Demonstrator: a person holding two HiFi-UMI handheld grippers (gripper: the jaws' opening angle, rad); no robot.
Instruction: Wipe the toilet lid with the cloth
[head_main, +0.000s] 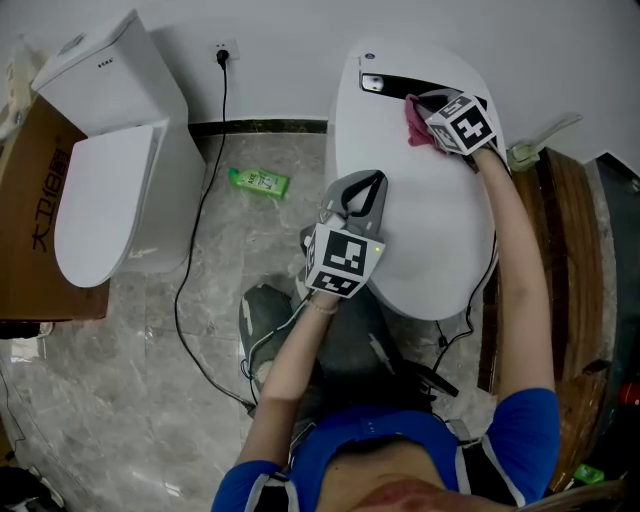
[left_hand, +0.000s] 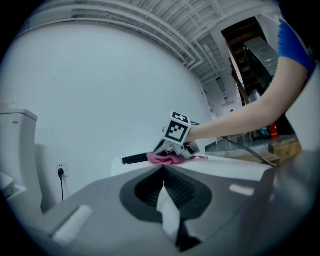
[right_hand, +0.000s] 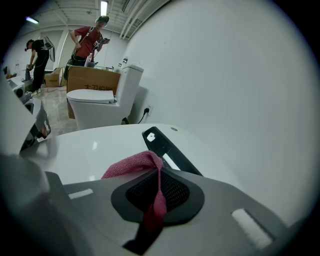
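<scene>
Cloth (right_hand: 134, 165), pink, sits pinched in my right gripper's (right_hand: 159, 172) closed jaws at the toilet lid's (head_main: 420, 230) back end. My left gripper's (left_hand: 164, 170) jaws meet, empty, by the lid's edge. My forearm hides its right rim.

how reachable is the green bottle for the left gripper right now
Probably yes: the left gripper hovers at the left edge of the lid, the bottle lies on open floor beside it, and nothing stands between them. It must come down.
</scene>
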